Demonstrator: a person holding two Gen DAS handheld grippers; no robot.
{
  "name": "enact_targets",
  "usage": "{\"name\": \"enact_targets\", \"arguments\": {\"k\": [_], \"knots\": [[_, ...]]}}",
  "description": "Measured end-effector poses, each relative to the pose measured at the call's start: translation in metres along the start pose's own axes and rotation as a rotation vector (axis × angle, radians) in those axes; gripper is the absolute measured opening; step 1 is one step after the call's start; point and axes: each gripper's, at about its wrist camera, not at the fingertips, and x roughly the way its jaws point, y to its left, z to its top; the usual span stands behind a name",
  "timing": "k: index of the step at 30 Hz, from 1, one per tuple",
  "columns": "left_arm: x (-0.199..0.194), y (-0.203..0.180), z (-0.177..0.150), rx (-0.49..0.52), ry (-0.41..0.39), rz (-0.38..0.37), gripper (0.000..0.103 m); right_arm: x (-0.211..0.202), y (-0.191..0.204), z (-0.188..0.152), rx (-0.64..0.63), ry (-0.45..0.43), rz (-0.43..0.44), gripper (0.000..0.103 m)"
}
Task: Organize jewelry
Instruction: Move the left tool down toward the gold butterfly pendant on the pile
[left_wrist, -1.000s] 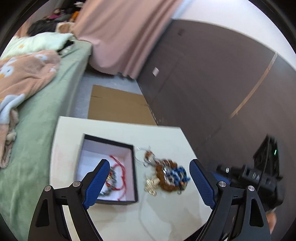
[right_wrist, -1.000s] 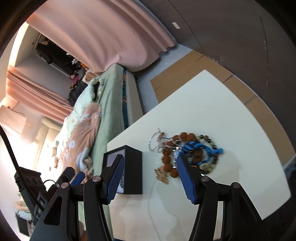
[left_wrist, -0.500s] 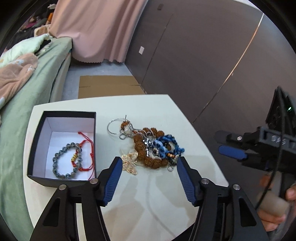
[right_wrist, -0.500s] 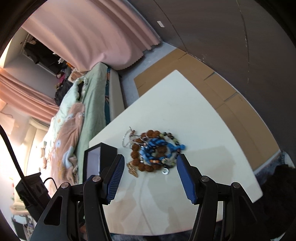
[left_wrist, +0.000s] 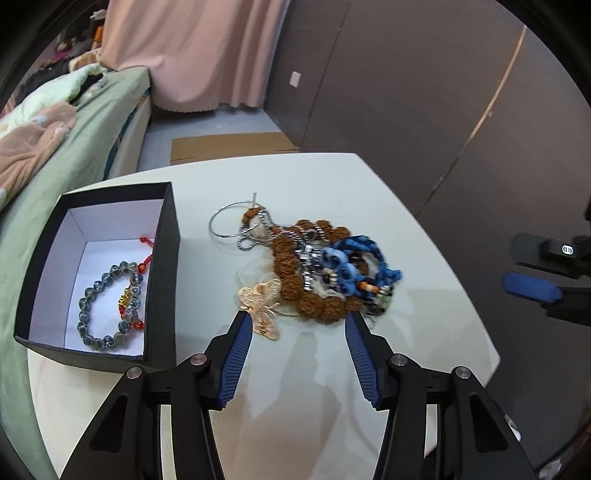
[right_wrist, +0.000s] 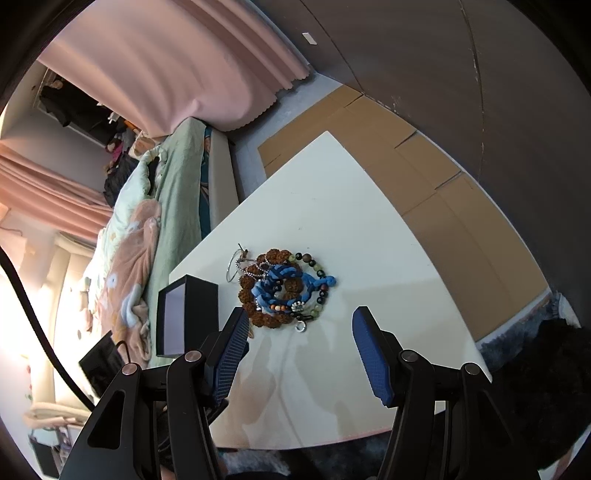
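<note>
My left gripper (left_wrist: 299, 321), jaws apart and narrowing, nothing held yet; grabbing that tangled jewelry pile (left_wrist: 317, 269) probably drags several pieces along.

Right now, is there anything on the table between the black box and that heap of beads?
Only bare white table separates the black box from the heap of beads, seen in the left wrist view; the gold butterfly lies at the heap's near edge.

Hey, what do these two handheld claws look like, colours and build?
Both match: the left claw and right claw have black angular arms with silver pivot bolts, tipped with blue ribbed pads. A black cable loops past the left edge of the right wrist view.
</note>
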Motion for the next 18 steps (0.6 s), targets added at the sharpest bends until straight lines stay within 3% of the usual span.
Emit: {"name": "enact_targets", "arguments": {"k": [6, 10, 13, 14, 15, 18], "knots": [[0.02, 0.011, -0.001, -0.031, 0.03, 0.064, 0.043, 0.0, -0.002, 0.001, 0.001, 0.005, -0.003, 0.059], [0.024, 0.012, 0.001, -0.03, 0.011, 0.082, 0.043, 0.006, -0.001, 0.003, -0.001, 0.021, -0.007, 0.059], [0.026, 0.011, 0.002, -0.028, 0.0, 0.083, 0.043, 0.013, 0.002, 0.002, -0.009, 0.037, -0.008, 0.059], [0.026, 0.011, 0.002, -0.028, -0.001, 0.083, 0.041, 0.016, 0.004, 0.001, -0.014, 0.042, -0.01, 0.059], [0.027, 0.01, 0.002, -0.029, -0.001, 0.076, 0.032, 0.019, 0.006, 0.0, -0.018, 0.047, -0.012, 0.059], [0.027, 0.011, 0.003, -0.035, 0.012, 0.065, 0.031, 0.028, 0.011, -0.002, -0.031, 0.061, -0.011, 0.059]]}}
